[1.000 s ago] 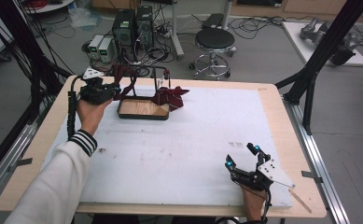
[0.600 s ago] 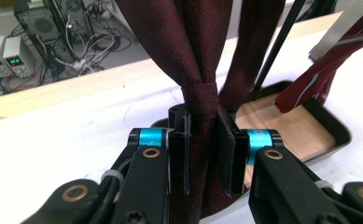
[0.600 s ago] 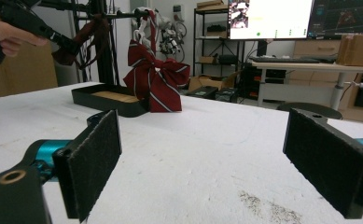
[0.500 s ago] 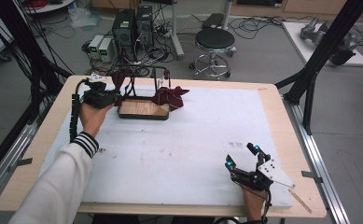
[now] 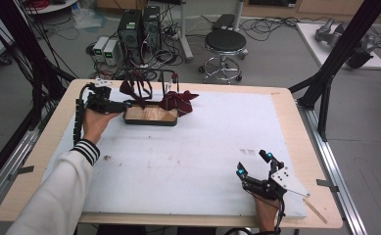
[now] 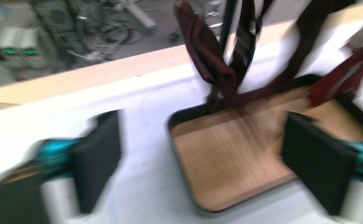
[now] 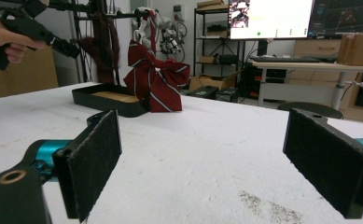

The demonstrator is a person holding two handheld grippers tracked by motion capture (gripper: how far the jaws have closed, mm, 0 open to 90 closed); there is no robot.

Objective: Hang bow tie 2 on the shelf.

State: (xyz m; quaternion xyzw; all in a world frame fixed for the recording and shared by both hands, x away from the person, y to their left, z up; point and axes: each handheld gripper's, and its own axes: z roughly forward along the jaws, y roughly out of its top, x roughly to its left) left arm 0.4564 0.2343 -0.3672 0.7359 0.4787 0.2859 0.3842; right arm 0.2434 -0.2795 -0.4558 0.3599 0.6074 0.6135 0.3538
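Tray: my landmark, a black-rimmed tray (image 5: 150, 115) with a wooden floor, at the far left of the white counter (image 5: 188, 156); in my left tool's view (image 6: 226, 158) its near corner lies between my two pads.
Left tool: my left tool (image 5: 124, 104) sits just off the tray's left end, jaws pointing at it; they have just been opening and now stand wide apart with nothing pressed between them, only the tray's corner and bare counter (image 6: 142, 116) below.
Left tool pads: one black pad (image 6: 97, 161) hangs over the counter left of the tray, the other over the tray's wooden floor.
Dark ribbon: a dark maroon ribbon (image 5: 130, 89) hangs from a thin black stand (image 5: 167, 78) above the tray's far-left part; in my left tool's view (image 6: 207, 51) it dangles just past the tray's rim, blurred.
Red bow: a red striped bow (image 5: 178, 103) rests at the tray's right end, touching the rim; in my right tool's view (image 7: 153, 77) it droops over that end.
Right tool: my right tool (image 5: 253, 164) is well apart from the tray, near the counter's front right edge, jaws apart and holding nothing (image 7: 202, 163).
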